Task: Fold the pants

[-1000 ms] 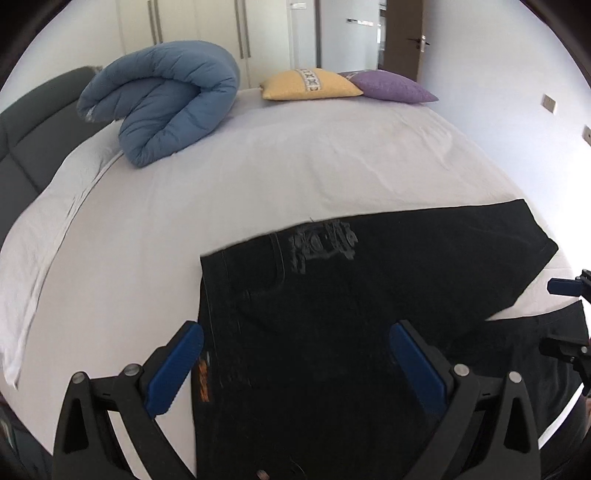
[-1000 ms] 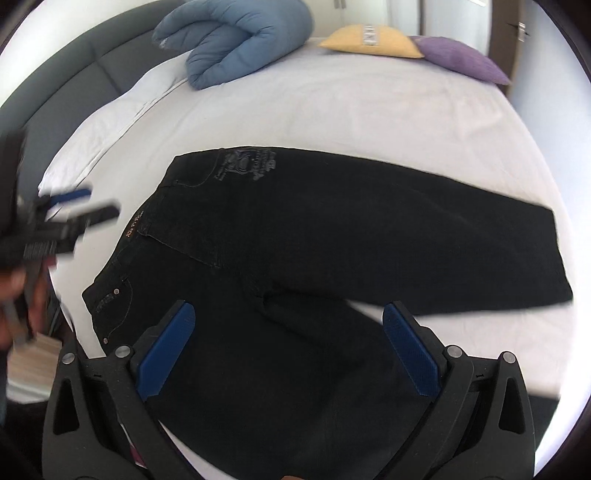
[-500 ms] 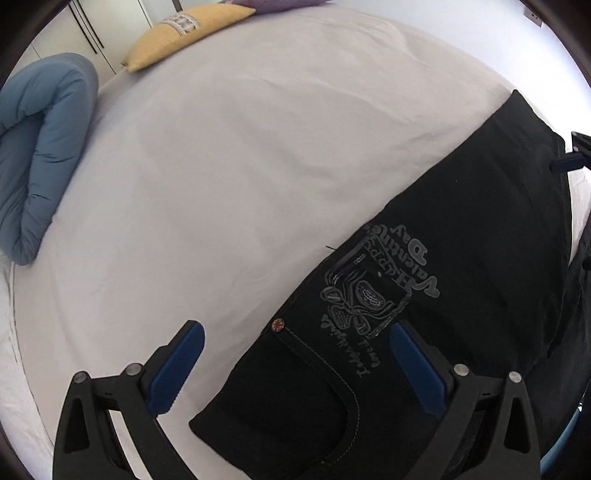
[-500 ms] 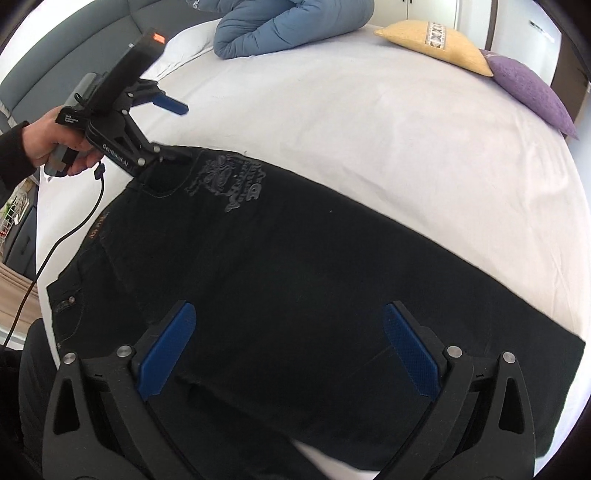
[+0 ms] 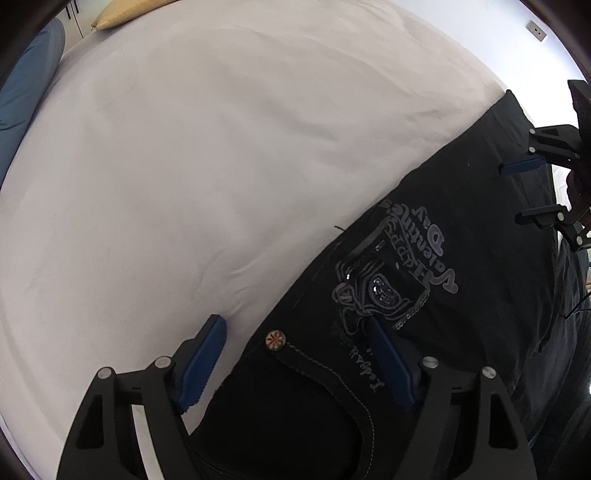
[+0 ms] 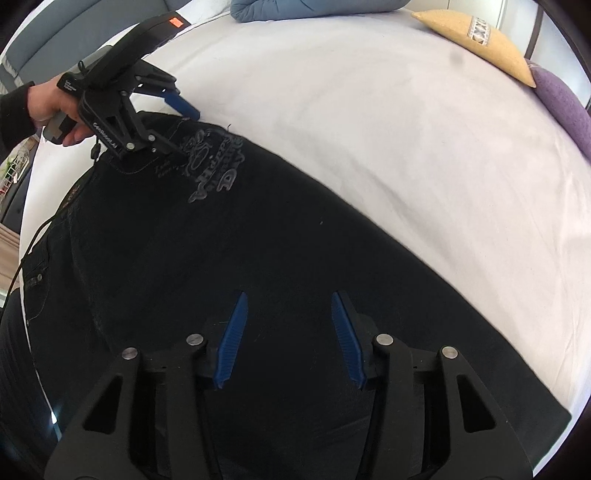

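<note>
Black pants (image 5: 461,258) with a grey print (image 5: 391,273) lie flat on the white bed sheet (image 5: 221,147). My left gripper (image 5: 295,354) points down over the pants' far edge by a pocket rivet. Its jaws are closing: one finger is over the sheet, the other over the fabric, with the edge between them. My right gripper (image 6: 290,332) hovers low over a pant leg (image 6: 295,240). Its jaws are also closing, with flat cloth below and no fold pinched. Each gripper shows in the other's view: the right gripper (image 5: 517,192) and the hand-held left gripper (image 6: 184,129).
A rolled blue duvet (image 6: 314,7), a yellow pillow (image 6: 476,33) and a purple pillow (image 6: 561,99) lie at the far side of the bed. A grey headboard (image 6: 55,40) stands at the left. A black cable (image 6: 33,240) trails from the left gripper.
Both grippers have come down close to the pants and their jaws have narrowed. The left one swung over to the far edge by the print and tipped downward.
</note>
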The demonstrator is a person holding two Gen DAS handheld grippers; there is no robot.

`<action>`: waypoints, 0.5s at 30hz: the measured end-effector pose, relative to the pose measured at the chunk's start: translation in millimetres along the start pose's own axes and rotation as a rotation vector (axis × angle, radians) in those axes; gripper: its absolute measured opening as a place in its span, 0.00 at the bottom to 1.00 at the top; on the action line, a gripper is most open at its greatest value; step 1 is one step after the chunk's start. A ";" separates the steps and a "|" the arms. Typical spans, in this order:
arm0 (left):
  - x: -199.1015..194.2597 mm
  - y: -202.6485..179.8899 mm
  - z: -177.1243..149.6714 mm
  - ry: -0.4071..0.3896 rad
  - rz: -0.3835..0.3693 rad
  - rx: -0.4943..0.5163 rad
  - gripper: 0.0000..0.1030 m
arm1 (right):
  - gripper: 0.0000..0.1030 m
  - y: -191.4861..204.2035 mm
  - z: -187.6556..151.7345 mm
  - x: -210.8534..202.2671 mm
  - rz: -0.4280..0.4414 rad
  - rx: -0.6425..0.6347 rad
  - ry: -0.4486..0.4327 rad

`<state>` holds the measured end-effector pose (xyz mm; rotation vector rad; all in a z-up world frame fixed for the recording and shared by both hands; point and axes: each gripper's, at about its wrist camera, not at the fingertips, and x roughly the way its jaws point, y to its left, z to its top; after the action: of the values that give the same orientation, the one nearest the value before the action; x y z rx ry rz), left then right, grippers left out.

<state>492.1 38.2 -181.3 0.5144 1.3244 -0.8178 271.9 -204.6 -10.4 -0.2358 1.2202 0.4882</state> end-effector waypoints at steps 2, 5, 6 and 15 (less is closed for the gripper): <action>3.1 3.8 3.1 0.012 -0.005 0.000 0.72 | 0.44 -5.2 6.1 7.1 0.009 0.014 0.026; -0.6 9.2 14.0 0.020 -0.059 -0.014 0.40 | 0.44 -8.9 10.5 5.8 -0.036 -0.025 0.007; -3.0 9.1 14.9 0.020 -0.087 -0.018 0.27 | 0.44 -8.5 13.1 7.7 -0.038 -0.031 0.000; -44.0 -13.8 -13.1 -0.127 0.003 0.052 0.08 | 0.33 15.9 35.9 1.4 0.033 -0.223 -0.006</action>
<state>471.6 49.3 -139.5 0.4979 1.1879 -0.8702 294.7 -175.0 1.7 -0.4045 1.1656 0.6543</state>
